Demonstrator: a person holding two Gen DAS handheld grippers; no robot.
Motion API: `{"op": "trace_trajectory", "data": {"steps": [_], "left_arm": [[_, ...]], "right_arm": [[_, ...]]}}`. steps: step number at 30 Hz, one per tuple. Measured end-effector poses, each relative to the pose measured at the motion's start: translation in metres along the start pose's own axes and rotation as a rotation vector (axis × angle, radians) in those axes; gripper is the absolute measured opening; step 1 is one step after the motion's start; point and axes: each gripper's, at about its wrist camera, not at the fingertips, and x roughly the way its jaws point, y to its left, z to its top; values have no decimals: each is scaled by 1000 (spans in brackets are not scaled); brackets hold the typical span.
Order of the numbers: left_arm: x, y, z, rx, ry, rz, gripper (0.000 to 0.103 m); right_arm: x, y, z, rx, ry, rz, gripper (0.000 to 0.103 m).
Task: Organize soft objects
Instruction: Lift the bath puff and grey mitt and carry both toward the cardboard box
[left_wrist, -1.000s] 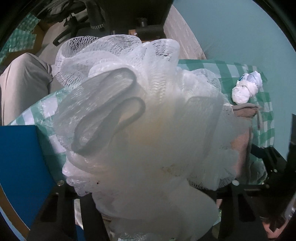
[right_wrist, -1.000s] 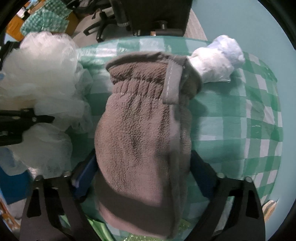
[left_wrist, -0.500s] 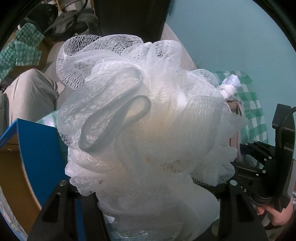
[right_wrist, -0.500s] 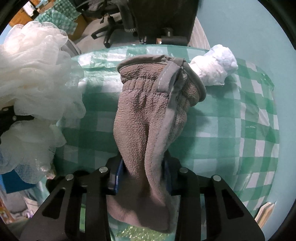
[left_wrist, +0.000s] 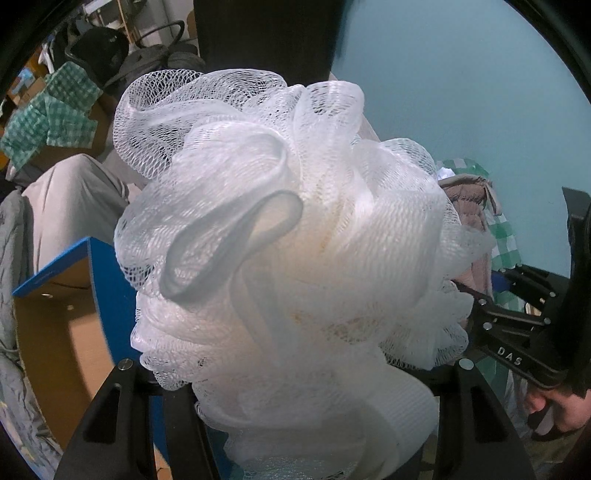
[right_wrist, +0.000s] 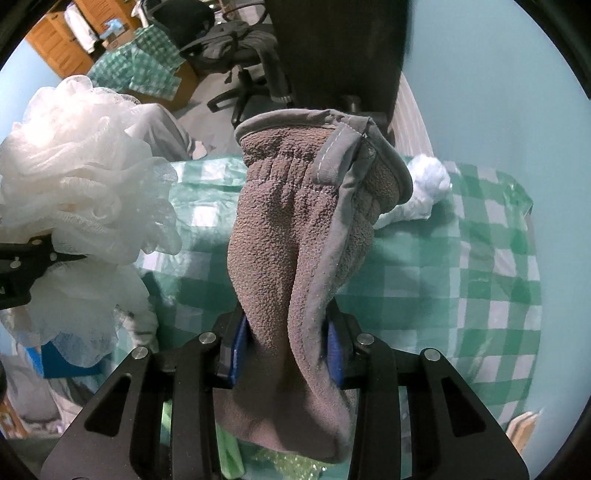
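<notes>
My left gripper (left_wrist: 295, 384) is shut on a white mesh bath pouf (left_wrist: 288, 236) that fills most of the left wrist view and hides the fingertips. The pouf also shows in the right wrist view (right_wrist: 77, 173), held up at the left. My right gripper (right_wrist: 286, 343) is shut on a grey-brown fleece mitten (right_wrist: 310, 229), lifted above the green checked tablecloth (right_wrist: 461, 266). The mitten's cuff points away from me. A white and pale-blue wad of soft material (right_wrist: 424, 192) lies on the cloth behind the mitten.
A blue-edged cardboard box (left_wrist: 62, 295) stands open at the lower left of the left wrist view. A person's grey trouser leg (left_wrist: 70, 199) is beside it. A dark office chair (right_wrist: 240, 59) and a checked cloth heap (right_wrist: 144, 62) stand beyond the table. Teal wall (right_wrist: 498, 92) at right.
Both grippers have lifted their loads higher off the table. The right gripper closed tight on the mitten, which now hangs narrower. The left gripper has swung left, with more of the cardboard box showing.
</notes>
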Motion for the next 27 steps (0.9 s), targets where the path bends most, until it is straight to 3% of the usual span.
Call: {"op": "trace_trajectory", "data": {"steps": [14, 27], "left_arm": [[-49, 2, -28, -49, -63, -27, 60], [-66, -3, -55, -87, -79, 19, 60]], "right_arm": [[-36, 19, 9, -65, -7, 6, 34], [-68, 41, 6, -140, -25, 31, 34]]}}
